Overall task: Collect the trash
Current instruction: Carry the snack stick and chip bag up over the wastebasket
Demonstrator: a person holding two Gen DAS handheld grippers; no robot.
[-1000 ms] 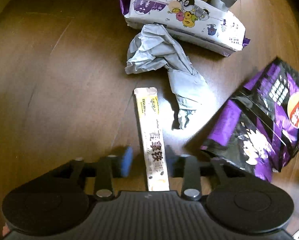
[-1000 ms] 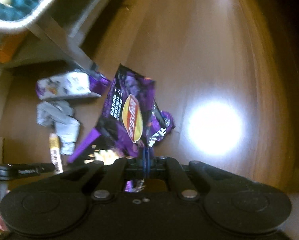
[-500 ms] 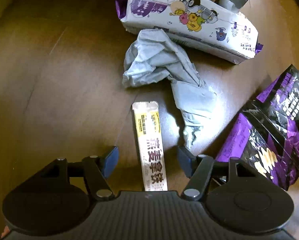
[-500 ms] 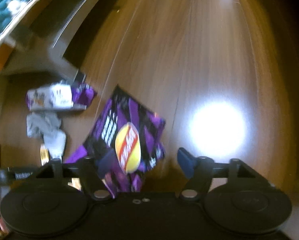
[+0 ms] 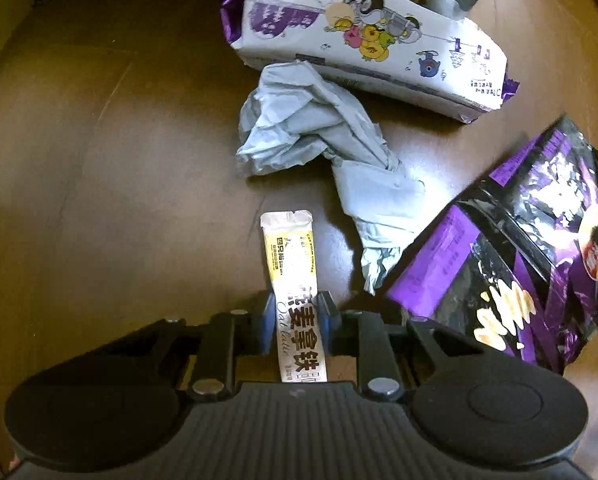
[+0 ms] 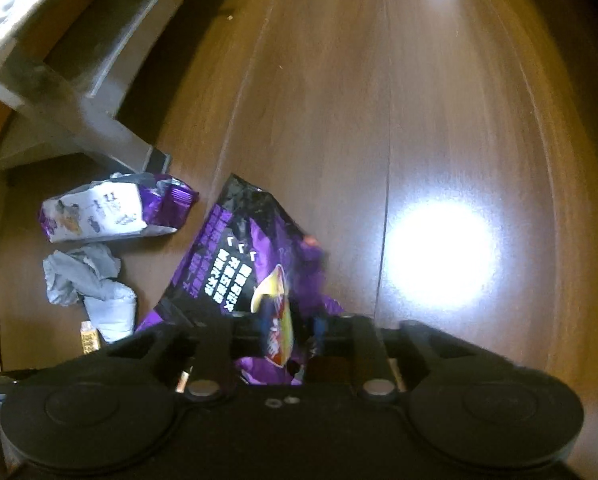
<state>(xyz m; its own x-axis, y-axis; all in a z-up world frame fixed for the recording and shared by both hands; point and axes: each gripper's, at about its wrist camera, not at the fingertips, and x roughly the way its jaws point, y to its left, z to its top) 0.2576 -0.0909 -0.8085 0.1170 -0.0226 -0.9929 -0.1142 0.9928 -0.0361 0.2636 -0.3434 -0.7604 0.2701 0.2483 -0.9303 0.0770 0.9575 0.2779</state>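
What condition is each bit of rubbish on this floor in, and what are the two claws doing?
Drink sachet: flat on floor, between closing left gripper pads.
Crumpled paper: scrunched, lying loose.
White snack pack: lying on its side, untouched.
Purple chip bag: crinkled, its edge between closing right gripper pads.

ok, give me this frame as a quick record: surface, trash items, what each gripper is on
surface: brown wooden floor
trash: oat latte stick sachet; crumpled grey paper; white cartoon-print pack; purple chip bag
left gripper: jaws closing, pads pressing both sides of the sachet, which lies flat on the floor
right gripper: jaws closing on the chip bag's near end; blurred
layout: paper between white pack and sachet; chip bag to their right in the left wrist view
collected so far: none visibly lifted
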